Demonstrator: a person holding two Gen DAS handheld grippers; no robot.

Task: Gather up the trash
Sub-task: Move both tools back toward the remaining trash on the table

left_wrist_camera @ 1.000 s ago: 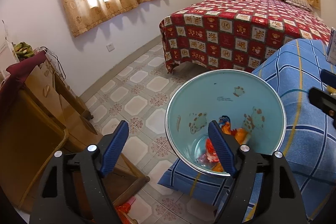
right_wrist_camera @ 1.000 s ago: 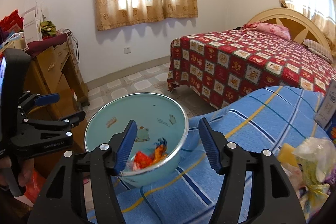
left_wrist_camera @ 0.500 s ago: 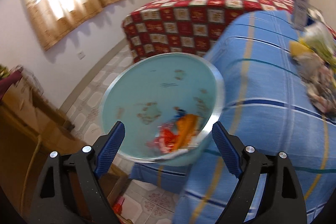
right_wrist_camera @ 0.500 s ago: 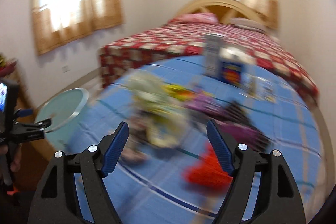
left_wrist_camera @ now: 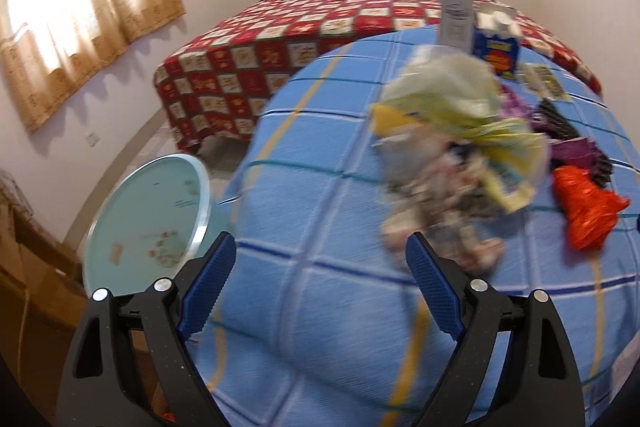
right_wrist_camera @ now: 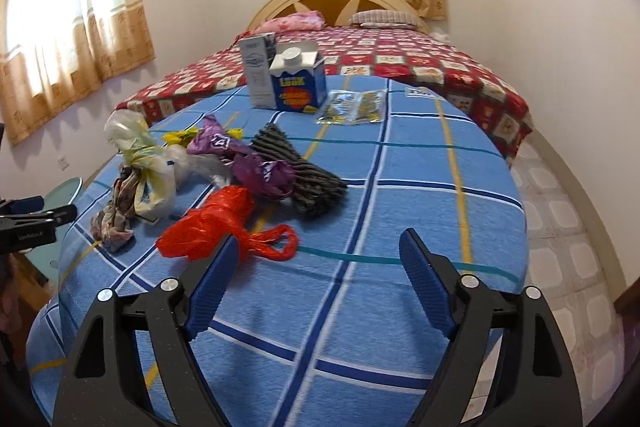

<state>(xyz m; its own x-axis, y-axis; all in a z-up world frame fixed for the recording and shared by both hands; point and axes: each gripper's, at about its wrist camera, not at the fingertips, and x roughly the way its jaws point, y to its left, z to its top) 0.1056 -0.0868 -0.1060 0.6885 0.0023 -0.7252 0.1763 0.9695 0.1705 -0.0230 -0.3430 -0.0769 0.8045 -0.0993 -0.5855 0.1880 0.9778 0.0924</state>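
Right wrist view, red bag point(right_wrist_camera: 218, 223) now sharp (earlier blurred), right gripper point(right_wrist_camera: 320, 283) spread.

The near cover point(right_wrist_camera: 420, 195) is blue plaid with yellow lines. The far bedspread point(right_wrist_camera: 400, 55) is red-and-cream checked; one bag point(right_wrist_camera: 216, 223) is orange-red.

Blue checked bed point(right_wrist_camera: 420, 163) carries bags point(right_wrist_camera: 216, 223), carton point(right_wrist_camera: 298, 81), packets point(right_wrist_camera: 352, 107).

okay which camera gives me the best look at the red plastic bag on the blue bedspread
The right wrist view. The red plastic bag lies sharp and whole there, handle loops included, just ahead of the open right gripper. The left wrist view shows it only off to the right, smeared by motion blur.
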